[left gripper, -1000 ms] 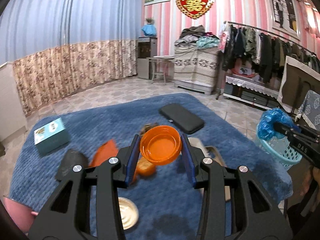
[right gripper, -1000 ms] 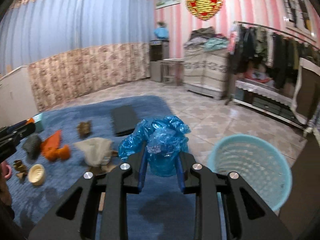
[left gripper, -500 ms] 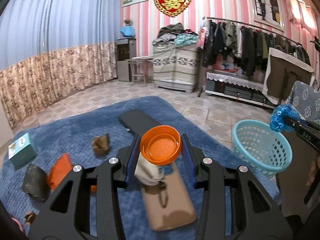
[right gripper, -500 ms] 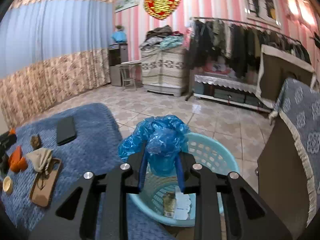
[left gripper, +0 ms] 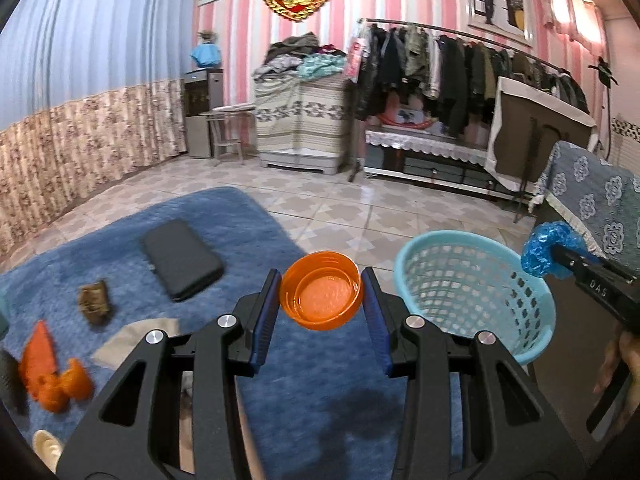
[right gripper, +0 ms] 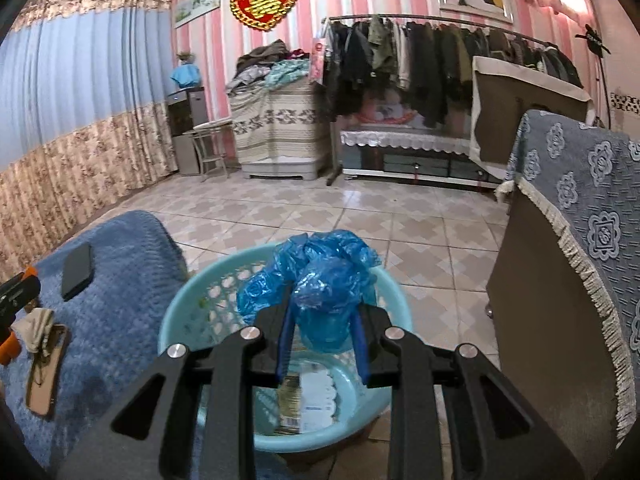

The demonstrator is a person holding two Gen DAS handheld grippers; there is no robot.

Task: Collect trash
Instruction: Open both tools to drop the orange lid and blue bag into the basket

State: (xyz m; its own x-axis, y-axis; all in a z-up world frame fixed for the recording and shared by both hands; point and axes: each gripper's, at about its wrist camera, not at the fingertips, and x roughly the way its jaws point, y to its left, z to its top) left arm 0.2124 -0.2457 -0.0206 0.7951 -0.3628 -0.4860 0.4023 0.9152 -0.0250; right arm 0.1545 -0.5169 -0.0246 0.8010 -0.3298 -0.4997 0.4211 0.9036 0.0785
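My left gripper (left gripper: 321, 300) is shut on an orange plastic lid (left gripper: 320, 290) and holds it in the air over the right edge of the blue blanket, just left of the light blue basket (left gripper: 472, 292). My right gripper (right gripper: 322, 318) is shut on a crumpled blue plastic bag (right gripper: 320, 276) and holds it above the basket (right gripper: 188, 312), which has paper scraps inside. The right gripper with the bag also shows in the left wrist view (left gripper: 548, 250), beside the basket's far right rim.
On the blue blanket (left gripper: 120, 248) lie a black case (left gripper: 182, 258), a brown scrap (left gripper: 94, 300), orange peel pieces (left gripper: 48, 368), a beige cloth (right gripper: 36, 328) and a tan phone case (right gripper: 44, 372). A cloth-covered cabinet (right gripper: 568, 280) stands right of the basket.
Both grippers have swung right. The basket has come closer in the left view, and the bag now hangs over the basket's middle instead of its near rim.
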